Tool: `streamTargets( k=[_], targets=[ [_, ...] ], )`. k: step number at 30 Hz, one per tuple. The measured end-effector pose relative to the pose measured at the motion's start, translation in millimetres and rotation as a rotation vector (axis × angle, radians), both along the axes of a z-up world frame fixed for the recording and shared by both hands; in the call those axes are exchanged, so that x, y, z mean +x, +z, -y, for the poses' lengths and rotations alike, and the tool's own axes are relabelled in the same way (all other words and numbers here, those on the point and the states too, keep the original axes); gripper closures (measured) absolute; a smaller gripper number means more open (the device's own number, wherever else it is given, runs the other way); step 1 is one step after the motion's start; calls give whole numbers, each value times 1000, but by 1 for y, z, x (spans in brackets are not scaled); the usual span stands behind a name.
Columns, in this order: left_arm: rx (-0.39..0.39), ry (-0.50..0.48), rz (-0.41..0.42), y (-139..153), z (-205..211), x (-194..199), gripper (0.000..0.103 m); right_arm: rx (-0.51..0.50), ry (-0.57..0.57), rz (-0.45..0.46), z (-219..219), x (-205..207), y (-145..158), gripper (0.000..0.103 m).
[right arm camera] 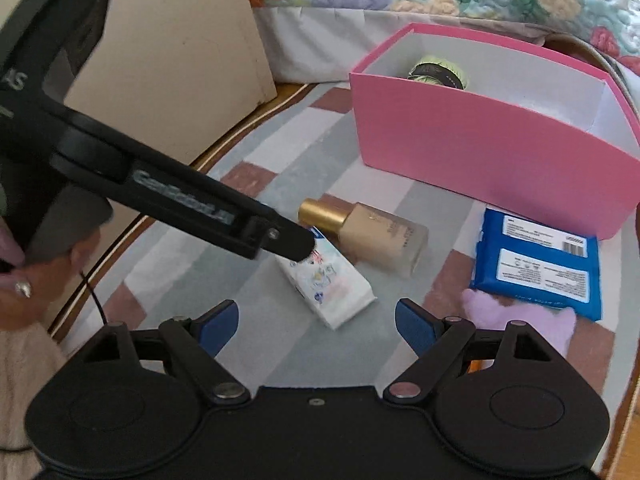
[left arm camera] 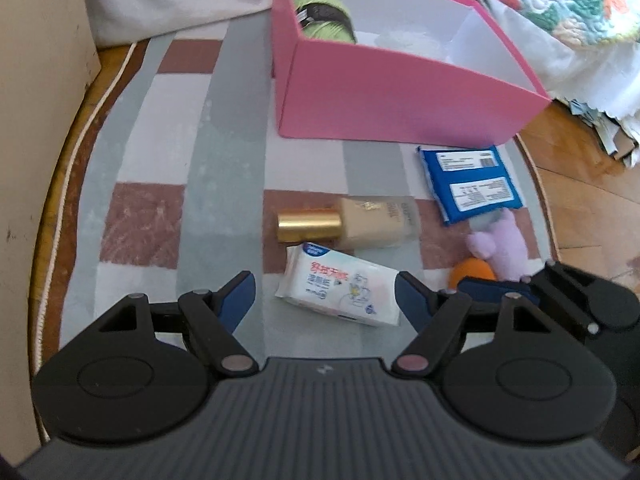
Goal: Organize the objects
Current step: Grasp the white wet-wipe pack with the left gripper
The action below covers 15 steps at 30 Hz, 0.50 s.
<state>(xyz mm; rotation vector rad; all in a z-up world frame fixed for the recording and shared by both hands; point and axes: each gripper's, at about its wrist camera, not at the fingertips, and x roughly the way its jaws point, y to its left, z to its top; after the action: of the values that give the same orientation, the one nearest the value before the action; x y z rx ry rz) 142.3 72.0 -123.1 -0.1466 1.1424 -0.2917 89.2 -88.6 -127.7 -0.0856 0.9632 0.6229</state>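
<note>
Both pairs of tongs hung over the small round tabletop, which was covered with a striped and checked cloth. The left tongs stood open, their blue pads on either side of a white pack of wet wipes that lay flat below them; the pads did not press on it. The right tongs were open too, with nothing between them, hanging above bare cloth just short of the same pack.

Just behind the wipes, a foundation bottle with a gold cap lay on its side. To its right sat a blue tissue pack, and near that a lilac plush toy beside something orange that I could not make out. Farther back stood an open pink box, white inside, holding a green ball of yarn in one corner.

A hand gripped the left tool's handle.
</note>
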Motion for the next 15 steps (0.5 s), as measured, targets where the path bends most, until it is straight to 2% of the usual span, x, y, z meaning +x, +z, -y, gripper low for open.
streamTargets(
  k=[2,4,6,9,10,13,15],
  targets=[
    [-5,16,6,-7,-2,0,29,12,-23,-13,0,2,-8,15],
    [-48,15,-2,-17,-5,4,30,10,-24,-19,1,3,-16,17],
    [-63,32,-48,-29,-8,10,39,2,-16,-29,1,4,-24,34],
    [-11,31,-9,-36,-8,11,43,8,-35,-58,4,9,-33,41],
    [-18,32,-11,-38,-8,12,45,10,-40,-66,4,10,-36,42],
    [-111,47,-32,-44,-12,14,54,24,-45,-79,5,10,-40,51],
    [-133,31,-40,-44,-9,14,59,28,-39,-78,4,7,-41,58]
  ],
)
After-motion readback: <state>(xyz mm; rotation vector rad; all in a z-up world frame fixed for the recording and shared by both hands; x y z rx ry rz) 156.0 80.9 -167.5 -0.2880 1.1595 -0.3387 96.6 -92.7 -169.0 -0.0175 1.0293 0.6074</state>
